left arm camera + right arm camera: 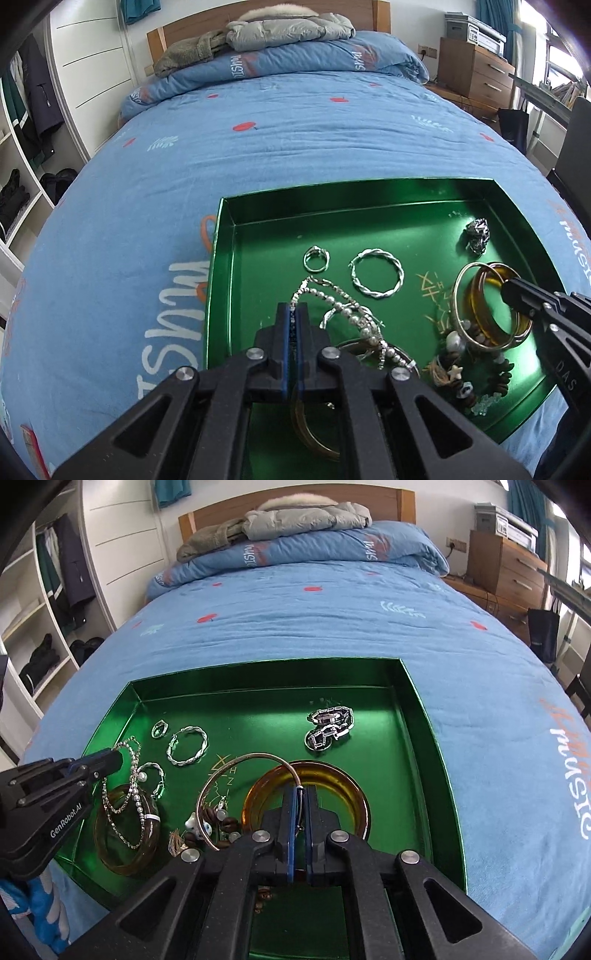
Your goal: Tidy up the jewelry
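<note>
Two grippers at work in green tray (424, 716) on bed (295, 620).

Left gripper (294, 306), lower centre of left view, clamped on pearl chain (347, 314); right gripper (302, 789), lower centre of right view, clamped on thin bangle (236, 764) above amber bangle (332, 775). Risk: chain draped over another amber bangle (125, 834) and twisted hoop (186, 751) nearby, so likely to snag and drag both if lifted; thin bangle may slip from narrow grip.

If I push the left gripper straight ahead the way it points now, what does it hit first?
The left gripper is shut on the pearl chain necklace. Straight ahead lies bare green tray floor, with the small silver ring just right of that line. Likely first contact is the tray's far wall, though depth is unclear.
</note>
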Demonstrator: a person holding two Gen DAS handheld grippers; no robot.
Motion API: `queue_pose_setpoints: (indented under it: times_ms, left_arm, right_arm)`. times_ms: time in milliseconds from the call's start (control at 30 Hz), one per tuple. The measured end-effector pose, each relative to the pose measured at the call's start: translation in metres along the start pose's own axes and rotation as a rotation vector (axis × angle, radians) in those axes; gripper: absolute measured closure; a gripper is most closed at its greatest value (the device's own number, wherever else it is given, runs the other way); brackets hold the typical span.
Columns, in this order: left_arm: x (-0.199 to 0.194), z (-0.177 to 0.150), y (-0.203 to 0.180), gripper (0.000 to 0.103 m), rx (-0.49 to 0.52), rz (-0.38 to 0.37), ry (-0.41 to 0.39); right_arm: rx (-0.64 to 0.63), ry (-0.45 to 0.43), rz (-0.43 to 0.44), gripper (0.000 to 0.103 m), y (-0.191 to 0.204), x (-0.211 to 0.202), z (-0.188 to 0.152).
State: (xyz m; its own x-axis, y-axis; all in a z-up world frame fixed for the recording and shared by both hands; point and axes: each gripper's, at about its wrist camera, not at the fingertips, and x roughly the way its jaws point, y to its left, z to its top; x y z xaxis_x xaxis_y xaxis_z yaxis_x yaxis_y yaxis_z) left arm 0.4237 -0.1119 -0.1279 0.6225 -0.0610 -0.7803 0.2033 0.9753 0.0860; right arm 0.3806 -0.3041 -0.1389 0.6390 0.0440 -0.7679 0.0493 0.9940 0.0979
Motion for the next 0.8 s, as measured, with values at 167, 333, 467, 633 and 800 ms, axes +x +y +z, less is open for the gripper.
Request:
queue_pose_setpoints:
  times_ms: [167, 333, 467, 633, 800]
  left_arm:
    - [-0.012, 0.001, -0.001, 0.087, 0.001, -0.029, -0.028]
    - [-0.036, -0.001, 0.0, 0.072, -0.006, -0.042, -0.072]
    - [-0.067, -0.005, 0.007, 0.072, -0.027, -0.067, -0.133]
    - [-0.115, -0.017, 0.015, 0.072, -0.049, -0.076, -0.237]
    - [-0.152, -0.038, 0.019, 0.065, -0.041, -0.078, -0.281]
  right_arm:
    - [0.01, -0.018, -0.017, 0.065, -0.004, -0.012, -0.002]
    - [0.016, -0.053, -0.032, 0.053, -0.006, -0.035, -0.003]
    - [0.024, -0.094, -0.037, 0.043, -0.004, -0.064, -0.005]
    - [0.005, -0.146, -0.04, 0.031, 0.006, -0.103, -0.008]
    - [-0.03, -0.2, -0.045, 0.022, 0.021, -0.142, -0.02]
